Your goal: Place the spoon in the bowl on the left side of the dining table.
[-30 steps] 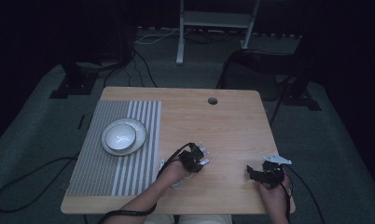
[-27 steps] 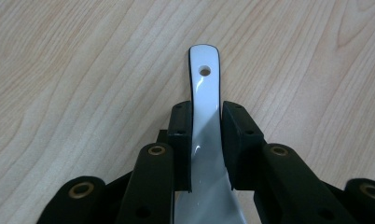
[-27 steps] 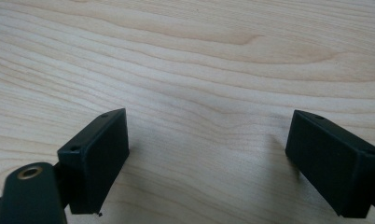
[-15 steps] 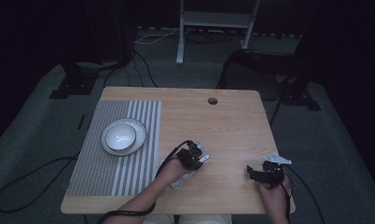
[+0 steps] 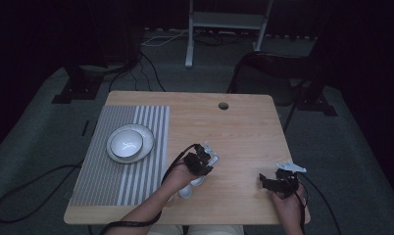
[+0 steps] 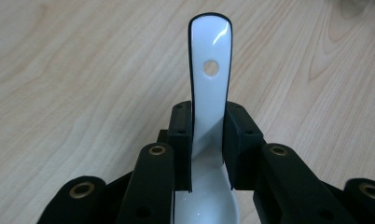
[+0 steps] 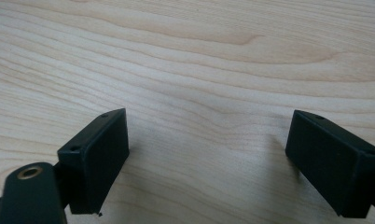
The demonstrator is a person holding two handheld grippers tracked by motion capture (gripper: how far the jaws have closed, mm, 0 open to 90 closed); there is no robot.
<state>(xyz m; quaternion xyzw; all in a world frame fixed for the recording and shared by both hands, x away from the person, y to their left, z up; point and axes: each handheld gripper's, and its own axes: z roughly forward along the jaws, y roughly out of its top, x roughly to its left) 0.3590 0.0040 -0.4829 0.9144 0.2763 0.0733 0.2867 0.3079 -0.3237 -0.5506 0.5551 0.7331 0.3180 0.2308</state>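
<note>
A light wooden table (image 5: 244,132) with a visible grain carries everything, and a small round cable hole (image 5: 223,105) pierces its top at about twelve o'clock, close to the far edge. A grey striped placemat (image 5: 114,181) lies flat on the table across its nine o'clock side, running from near the far edge to near the front edge. On the mat, toward ten o'clock, sits a white plate (image 5: 145,147) with a white bowl (image 5: 126,143) resting inside it, while the three o'clock half of the wood lies bare.
</note>
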